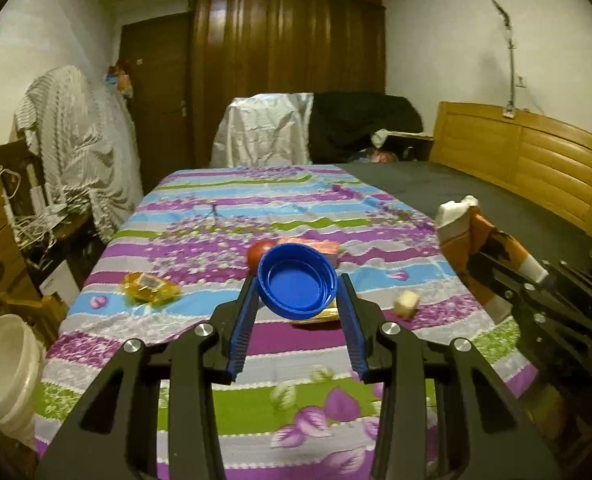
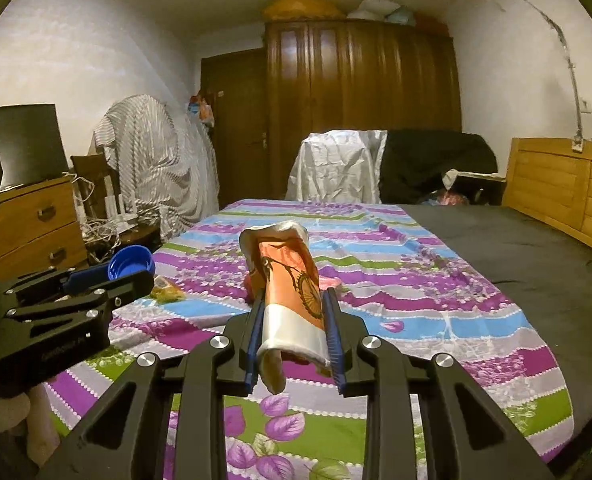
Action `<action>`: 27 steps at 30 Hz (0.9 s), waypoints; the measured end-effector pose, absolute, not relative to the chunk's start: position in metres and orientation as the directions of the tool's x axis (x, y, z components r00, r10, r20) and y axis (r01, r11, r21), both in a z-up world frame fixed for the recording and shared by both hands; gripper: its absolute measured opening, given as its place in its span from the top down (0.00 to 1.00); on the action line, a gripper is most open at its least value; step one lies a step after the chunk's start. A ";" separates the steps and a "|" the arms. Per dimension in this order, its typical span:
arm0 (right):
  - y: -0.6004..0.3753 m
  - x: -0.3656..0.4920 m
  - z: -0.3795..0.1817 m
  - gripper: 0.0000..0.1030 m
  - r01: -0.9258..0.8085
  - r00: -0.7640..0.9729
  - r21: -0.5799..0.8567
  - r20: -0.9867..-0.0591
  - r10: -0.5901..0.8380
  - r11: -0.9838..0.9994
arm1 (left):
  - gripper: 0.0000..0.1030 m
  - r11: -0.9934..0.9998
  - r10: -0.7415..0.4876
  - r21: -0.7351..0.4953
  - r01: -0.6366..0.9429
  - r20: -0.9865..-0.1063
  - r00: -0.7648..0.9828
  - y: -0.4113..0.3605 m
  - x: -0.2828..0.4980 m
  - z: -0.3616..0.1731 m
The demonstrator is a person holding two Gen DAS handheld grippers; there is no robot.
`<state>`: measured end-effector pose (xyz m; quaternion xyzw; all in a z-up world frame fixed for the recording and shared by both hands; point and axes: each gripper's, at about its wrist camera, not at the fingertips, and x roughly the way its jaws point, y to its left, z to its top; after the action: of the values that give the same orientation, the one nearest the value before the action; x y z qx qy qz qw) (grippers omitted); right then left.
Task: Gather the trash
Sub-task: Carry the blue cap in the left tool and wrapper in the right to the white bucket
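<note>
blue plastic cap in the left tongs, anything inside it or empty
Empty: the round blue plastic cap tilts its hollow side toward the left wrist camera, showing only bare blue interior.

No readable text, faint embossed lettering on left hand-held gripper [image 2: 134, 270] illegible

light: dim, warm yellowish indoor cast – source out of frame | glare: sheen on the wardrobe [image 1: 288, 76] doors | shadows: soft, dark under both views' lower corners | distortion: strong fisheye – walls bow, black vignette at the corners | focus: near striped bedsheet [image 2: 416, 280] print smeared, distance soft and grainy
</note>
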<state>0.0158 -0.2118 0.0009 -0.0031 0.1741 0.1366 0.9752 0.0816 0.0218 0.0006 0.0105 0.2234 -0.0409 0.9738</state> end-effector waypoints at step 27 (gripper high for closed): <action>0.028 0.067 0.057 0.72 -0.638 0.696 0.057 -0.384 0.607 0.768 | 0.63 0.930 0.294 -0.075 -0.360 -0.435 0.851 0.247 0.047 0.025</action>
<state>0.0675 0.0282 0.0573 -0.0401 0.1937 0.3381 0.9201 0.0465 0.2468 0.0246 -0.0771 0.2131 0.1703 0.9590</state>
